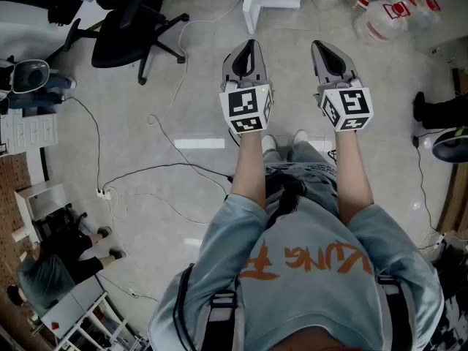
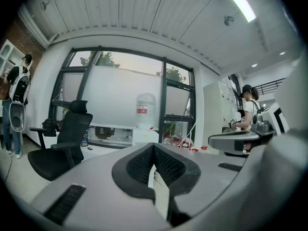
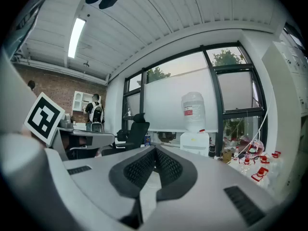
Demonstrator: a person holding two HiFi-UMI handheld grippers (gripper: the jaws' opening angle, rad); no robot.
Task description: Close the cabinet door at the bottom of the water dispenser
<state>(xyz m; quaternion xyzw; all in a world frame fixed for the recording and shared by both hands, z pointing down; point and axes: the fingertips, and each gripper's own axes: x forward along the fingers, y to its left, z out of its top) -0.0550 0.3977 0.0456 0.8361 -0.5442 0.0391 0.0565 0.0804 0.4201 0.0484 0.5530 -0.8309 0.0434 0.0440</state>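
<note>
Left gripper [image 1: 251,44] pressed together, empty; right gripper [image 1: 320,46] likewise pressed together, empty; water dispenser [image 3: 195,139] well ahead.

A black swivel office chair on a five-star base [image 1: 128,24] stands at 11 o'clock in the head view, on the pale grey tiled floor [image 1: 292,68]. Thin black and white cables [image 1: 150,170] trail over that floor at 9 o'clock, past a small white plug block [image 1: 104,193]. Clear plastic water jugs with red labels [image 1: 384,17] lie heaped at 1 o'clock. A short white strip of tape [image 1: 199,143] lies near the centre, toward 10 o'clock. At 8 o'clock a person in a grey-green top [image 1: 51,269] is beside a white shelf unit [image 1: 36,203]. In the left gripper view a tall dark-framed window [image 2: 163,90] spans the far wall at 12 o'clock.
</note>
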